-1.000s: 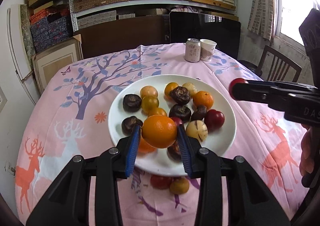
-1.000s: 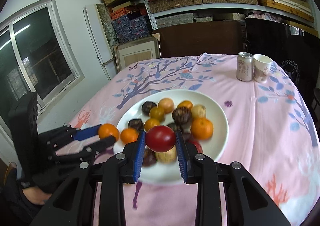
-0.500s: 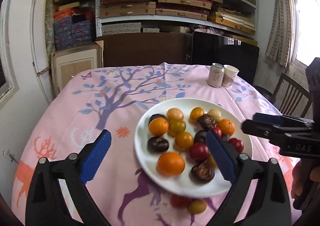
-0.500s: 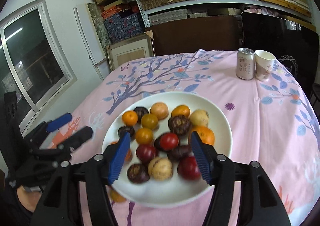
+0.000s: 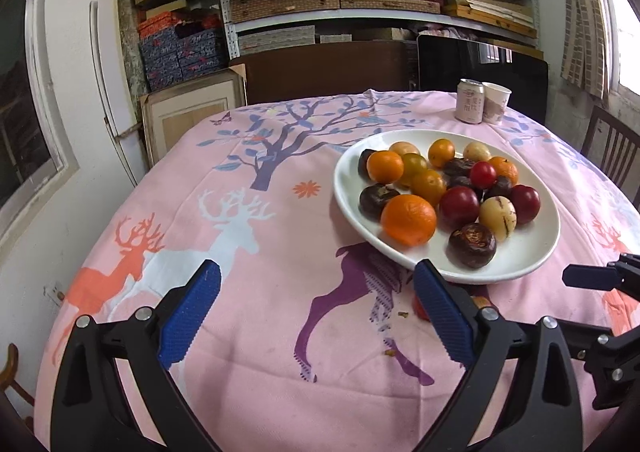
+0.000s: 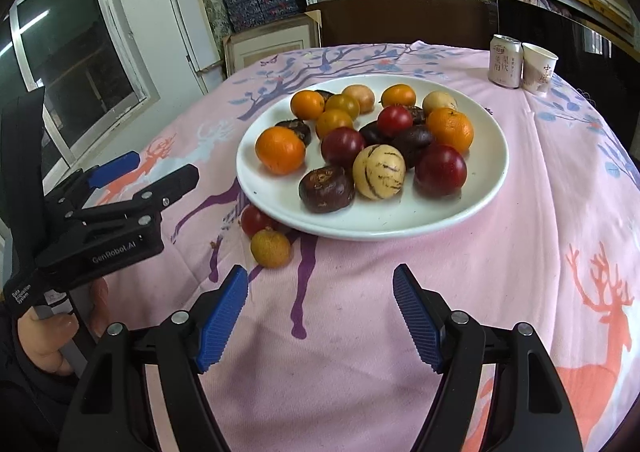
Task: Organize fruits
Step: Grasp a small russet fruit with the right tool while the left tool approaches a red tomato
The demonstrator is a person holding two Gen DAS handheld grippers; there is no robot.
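Observation:
A white plate [image 5: 520, 268] [image 6: 400, 223] on the pink tablecloth holds several fruits: oranges [image 5: 408, 219] [image 6: 280, 149], red plums [image 6: 440, 170], dark brown fruits [image 6: 327, 189] and a striped pale melon [image 6: 379, 171]. A small red fruit [image 6: 255, 220] and a yellowish fruit [image 6: 271, 248] lie on the cloth by the plate's near edge. My left gripper [image 5: 316, 312] is open and empty, low over the cloth, left of the plate. My right gripper [image 6: 320, 316] is open and empty, in front of the plate. The left gripper also shows in the right wrist view [image 6: 152, 171].
A drink can [image 5: 470, 100] [image 6: 505, 59] and a paper cup [image 5: 496, 103] [image 6: 538, 67] stand at the table's far right. A chair [image 5: 612, 155] is at the right. Shelves and a framed picture [image 5: 192, 111] are behind the table.
Both grippers let go of their fruit, the orange and the red plum, onto the plate, opened wide and pulled back toward me; the left one also shifted left.

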